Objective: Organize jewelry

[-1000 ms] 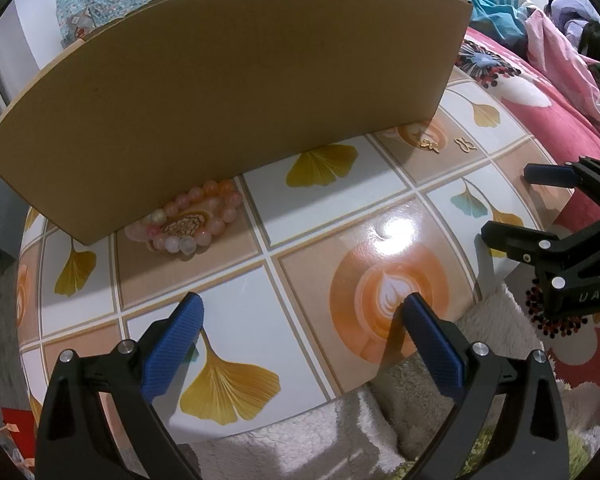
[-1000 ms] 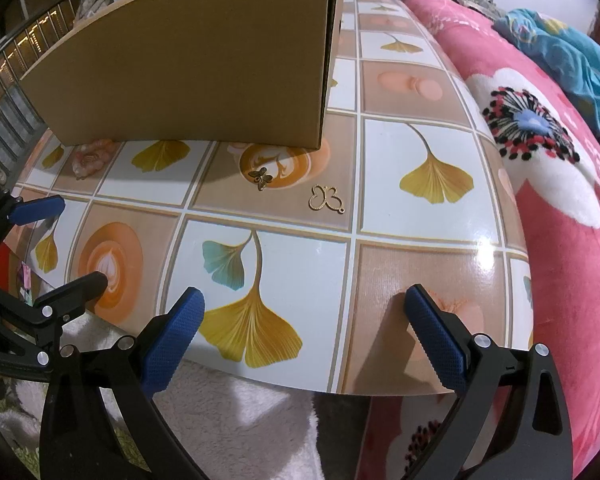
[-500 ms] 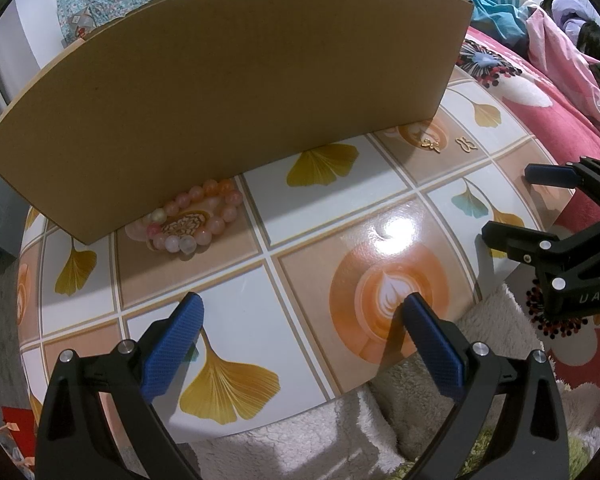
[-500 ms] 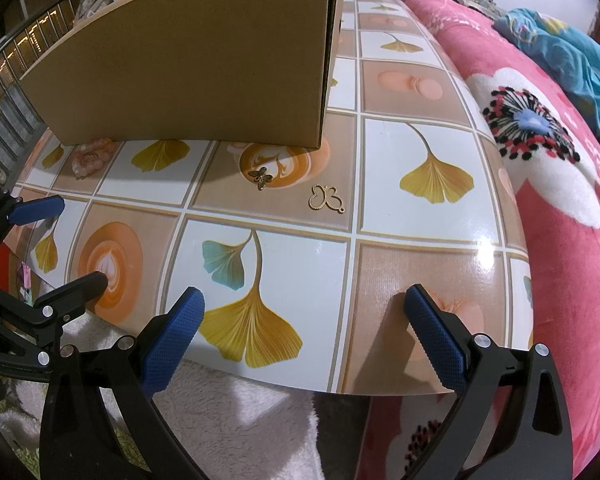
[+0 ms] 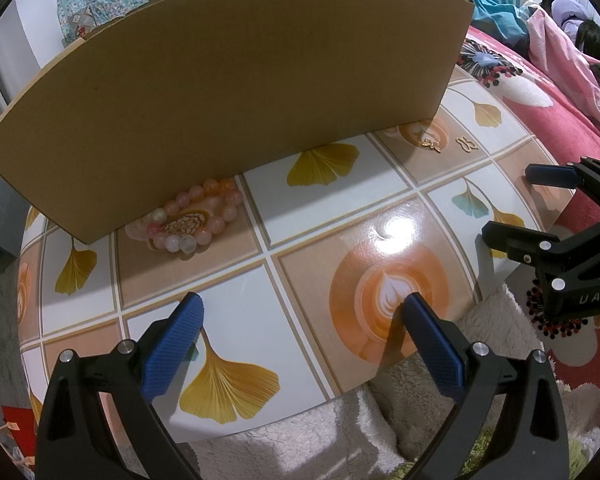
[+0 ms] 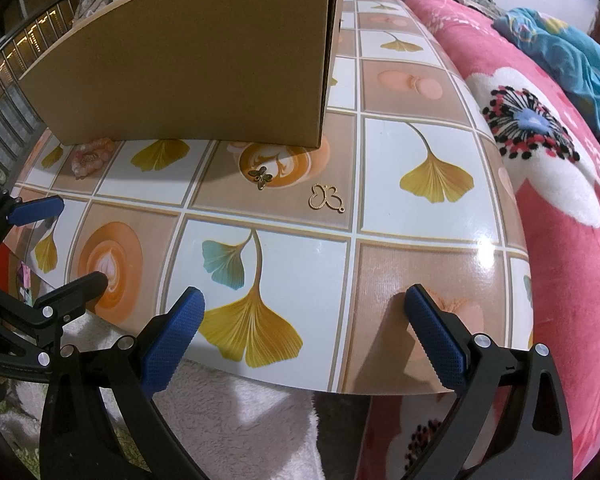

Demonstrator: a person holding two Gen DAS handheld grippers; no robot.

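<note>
Both claws hang wide open and empty over the near edge of the table [image 5: 339,208]: the left gripper [image 5: 300,332] fills the bottom of the left wrist view, and the right gripper [image 6: 303,328] the bottom of the right wrist view, neither touching anything. Going left to right in the left wrist view, a pink bead bracelet [image 5: 188,224] lies at centre left, right against the foot of a cardboard box [image 5: 236,92] that spans the upper frame; at upper right, just beside the box's corner, sit a small dark butterfly charm [image 5: 431,144] and a gold outline butterfly charm [image 5: 468,144], a little apart from each other. The right wrist view shows the same row, with the bracelet [image 6: 90,158] at left, the dark charm [image 6: 261,178] and the gold charm [image 6: 325,199] near the middle, and a pink blanket [image 6: 559,240] along the right side. The risks, as I judge them, come from the pieces themselves: the charms are thin and flat on a glossy surface, so closing pads may slide over them or flick one toward the edge and into the blanket, while the bracelet, tucked against the box, leaves little room for a finger behind it and its round beads could roll out of a pinch.
</note>
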